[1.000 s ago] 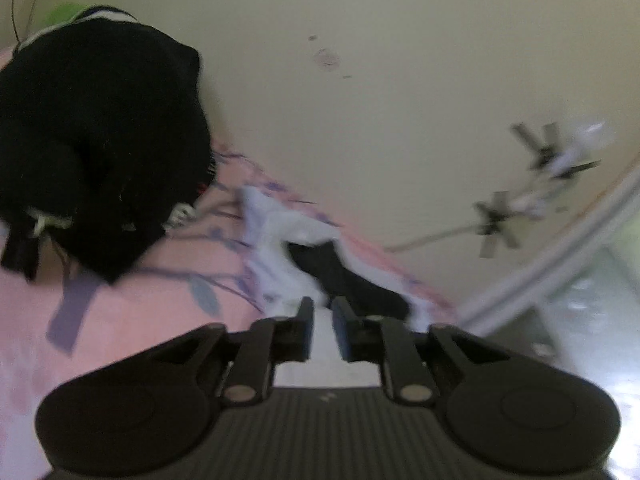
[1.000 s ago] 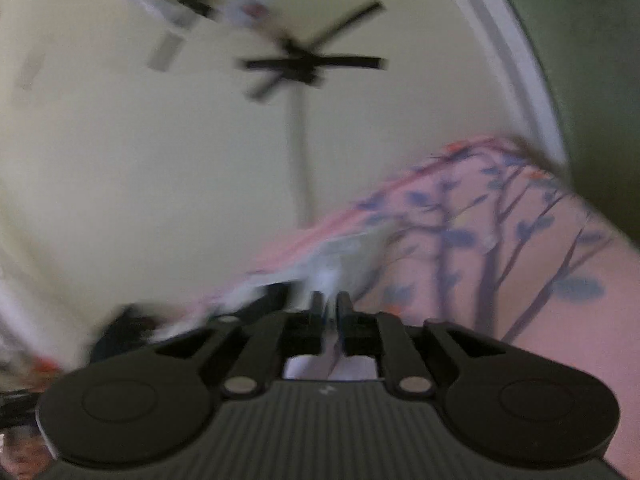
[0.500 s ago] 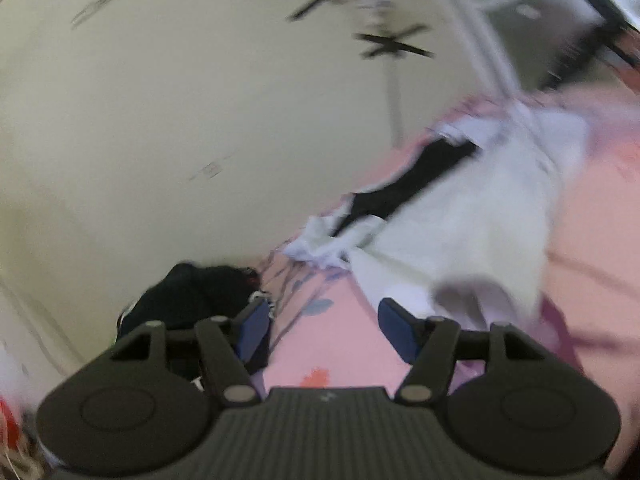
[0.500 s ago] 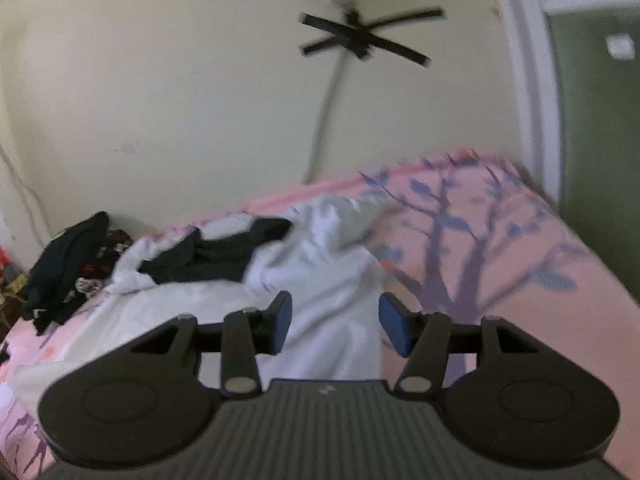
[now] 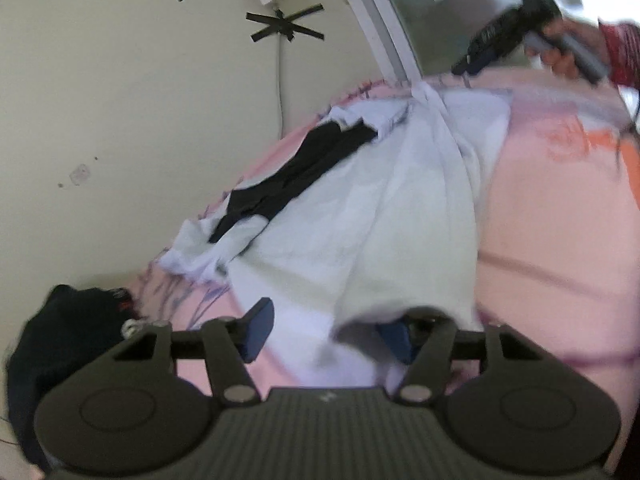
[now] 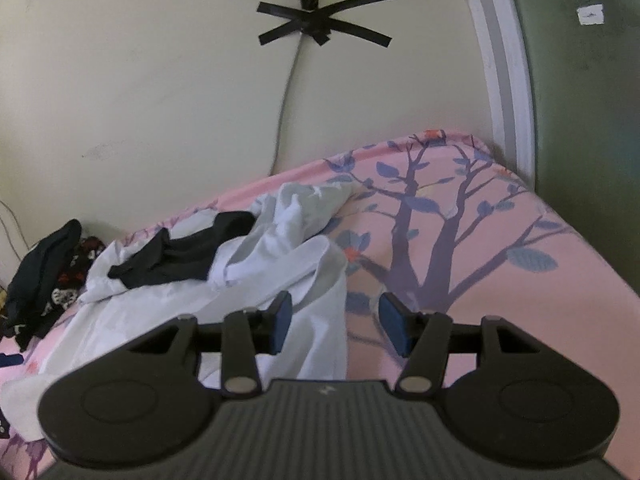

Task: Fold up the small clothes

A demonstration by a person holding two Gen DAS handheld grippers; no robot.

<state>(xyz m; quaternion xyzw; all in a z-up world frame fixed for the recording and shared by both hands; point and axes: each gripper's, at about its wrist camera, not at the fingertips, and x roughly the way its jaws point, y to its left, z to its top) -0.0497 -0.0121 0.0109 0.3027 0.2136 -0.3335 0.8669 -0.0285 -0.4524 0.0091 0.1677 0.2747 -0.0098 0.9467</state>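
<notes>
Spread wide and gripping nothing, left hand-held gripper (image 5: pixel 326 330) and right hand-held gripper (image 6: pixel 334 322), with rumpled white garment (image 6: pixel 280 280) lying just beyond on pink bed (image 6: pixel 500 300), black cloth (image 6: pixel 180 256) atop.

In the right wrist view, bare pink bed sheet (image 6: pixel 500 264) lies free from 12 to 3 o'clock. The white garment (image 6: pixel 280 280) blocks 9 to 11, the wall (image 6: pixel 140 80) beyond, dark clothes (image 6: pixel 44 272) far at 9.

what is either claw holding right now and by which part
Nothing. Both the left claw and right claw are open; the white garment lies loose on the bed, its edge draping over the left claw's right finger.
</notes>
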